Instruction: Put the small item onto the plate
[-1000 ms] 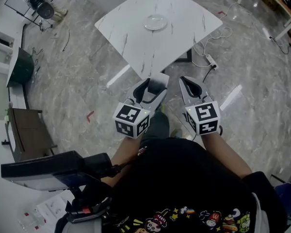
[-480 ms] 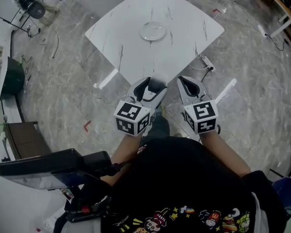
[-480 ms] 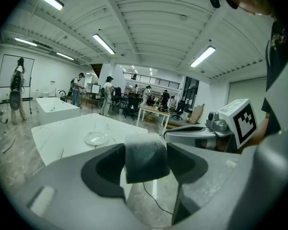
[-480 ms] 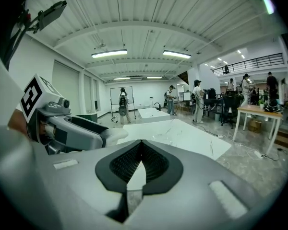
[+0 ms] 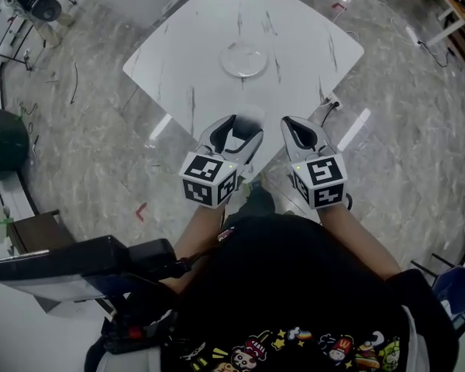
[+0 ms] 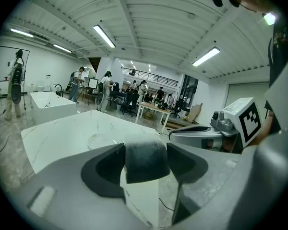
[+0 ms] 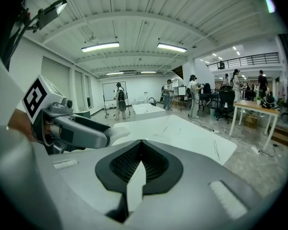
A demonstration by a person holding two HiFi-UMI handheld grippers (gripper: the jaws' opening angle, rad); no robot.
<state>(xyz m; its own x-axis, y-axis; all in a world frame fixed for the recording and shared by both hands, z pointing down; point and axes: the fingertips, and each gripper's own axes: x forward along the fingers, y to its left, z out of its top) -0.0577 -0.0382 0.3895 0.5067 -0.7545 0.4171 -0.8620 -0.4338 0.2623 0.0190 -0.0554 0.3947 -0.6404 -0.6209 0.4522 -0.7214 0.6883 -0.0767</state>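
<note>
I'm mid-carry: my left tongs (image 5: 239, 134) clamp the small item (image 6: 145, 158) near the tabletop's (image 5: 302, 29) near corner, well apart from the plate (image 5: 244, 59). My right tongs (image 7: 140, 163) are closed on nothing. Next, I judge, a forward reach over the plate, then release. The item looks blurry, and the jaws cover its sides.

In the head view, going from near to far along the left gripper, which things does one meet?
black printed shirt → left gripper → small dark grey item in its jaws → clear round plate on the white marble table
</note>
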